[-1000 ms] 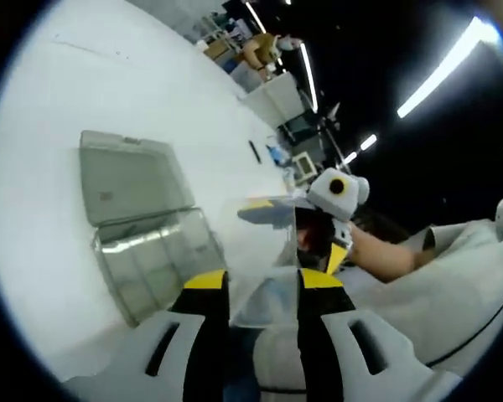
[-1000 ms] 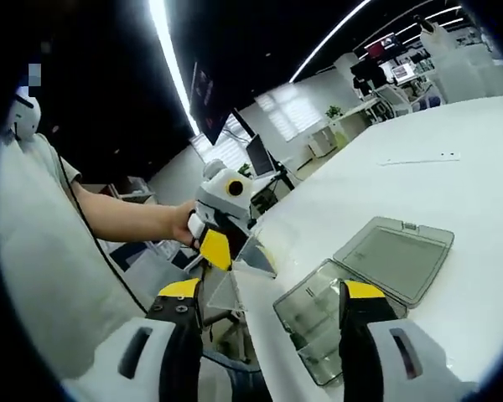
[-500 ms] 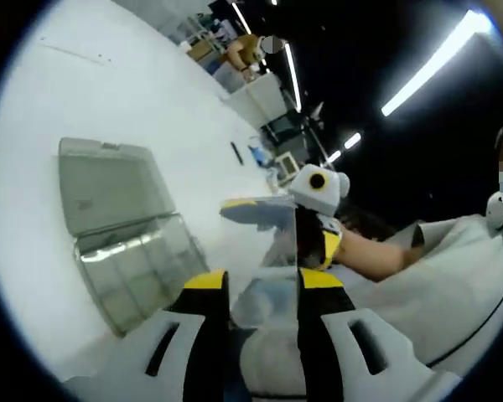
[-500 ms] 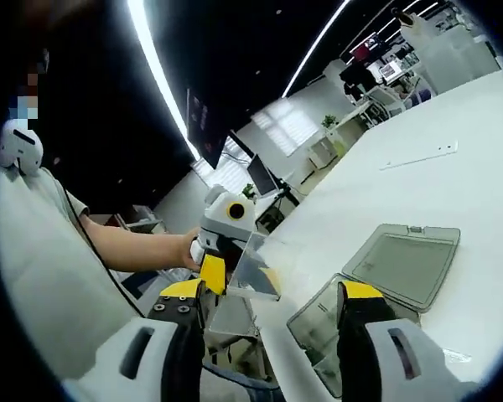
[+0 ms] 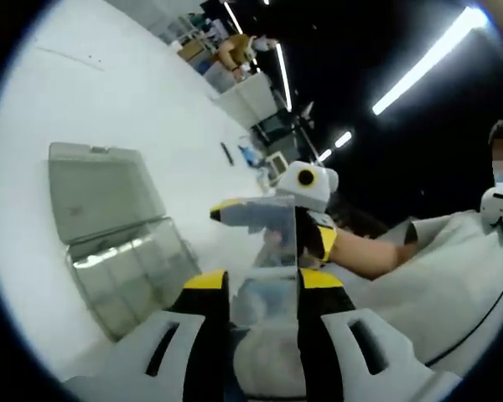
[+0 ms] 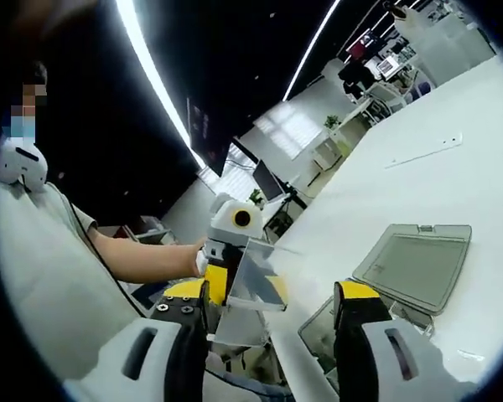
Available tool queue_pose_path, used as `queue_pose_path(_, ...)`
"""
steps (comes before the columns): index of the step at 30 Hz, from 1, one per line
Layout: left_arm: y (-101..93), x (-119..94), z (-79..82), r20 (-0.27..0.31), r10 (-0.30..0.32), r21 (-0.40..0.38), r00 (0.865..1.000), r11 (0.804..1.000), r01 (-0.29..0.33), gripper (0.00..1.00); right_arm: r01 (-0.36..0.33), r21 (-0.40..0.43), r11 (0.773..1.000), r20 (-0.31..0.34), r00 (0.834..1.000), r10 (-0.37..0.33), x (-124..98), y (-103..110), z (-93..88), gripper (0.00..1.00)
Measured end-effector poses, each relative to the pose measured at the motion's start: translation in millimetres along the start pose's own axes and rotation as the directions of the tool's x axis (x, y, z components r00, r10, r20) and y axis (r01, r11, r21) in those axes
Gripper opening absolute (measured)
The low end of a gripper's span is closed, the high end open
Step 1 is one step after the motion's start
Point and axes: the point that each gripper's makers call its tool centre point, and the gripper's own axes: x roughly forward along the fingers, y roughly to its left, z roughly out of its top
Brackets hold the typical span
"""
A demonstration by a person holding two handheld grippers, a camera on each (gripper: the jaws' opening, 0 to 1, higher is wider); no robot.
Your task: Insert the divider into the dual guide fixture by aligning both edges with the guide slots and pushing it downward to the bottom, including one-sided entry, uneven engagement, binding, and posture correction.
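- Table (image 5: 109,100): it is white and wide, and in the right gripper view (image 6: 453,109) it runs far back into an office room with long ceiling lights.
- Person: the pale sleeve (image 6: 42,276) and the bare forearm (image 6: 138,261) show in the right gripper view; the forearm leads to the left gripper.
- Clear plastic box (image 5: 121,272) lies on the table with its lid (image 5: 101,188) open and flat behind it. Inside I see thin partition walls. In the right gripper view the lid (image 6: 415,264) is plain, and the box body (image 6: 323,331) is partly hidden behind the right jaw.
- Left gripper (image 5: 264,285): its yellow-tipped jaws are pressed on the lower part of the divider (image 5: 272,251), a clear thin sheet. The sheet rises between the jaws, off the table and beside the box, not in it.
- Right gripper (image 6: 272,293): in its own view the jaws stand wide apart with nothing between them. In the left gripper view (image 5: 260,213) it is near the upper edge of the divider; whether it touches the sheet, I cannot tell.
- Divider in the right gripper view (image 6: 251,276): it is tilted and held in the left gripper (image 6: 226,272), beside the table edge.
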Motion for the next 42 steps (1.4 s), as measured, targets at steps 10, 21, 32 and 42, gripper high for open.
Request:
queue_pose_path(10, -10.9, 6.3, 3.8, -0.009, -0.047, 0.024, 0.999, 0.999, 0.047, 0.26, -0.036, 0.056, 0.998, 0.029, 0.999, 0.035, 0.6, 0.5, 8.3, 0.56)
queue_pose_path(21, -20.3, 11.1, 6.6, -0.011, -0.086, 0.049, 0.996, 0.995, 0.086, 0.27, -0.075, 0.107, 0.991, 0.048, 0.996, 0.070, 0.4, 4.6, 10.3, 0.53)
queue_pose_path(32, -26.2, 15.0, 7.5, -0.017, -0.110, 0.058, 0.994, 0.992, 0.111, 0.27, -0.132, 0.154, 0.979, 0.072, 0.990, 0.122, 0.8, 11.7, 15.4, 0.44)
queue_pose_path(42, -26.7, 13.2, 5.3, -0.027, -0.115, 0.051, 0.993, 0.992, 0.116, 0.27, -0.162, 0.167, 0.973, 0.069, 0.986, 0.152, 2.9, 19.2, 13.7, 0.38)
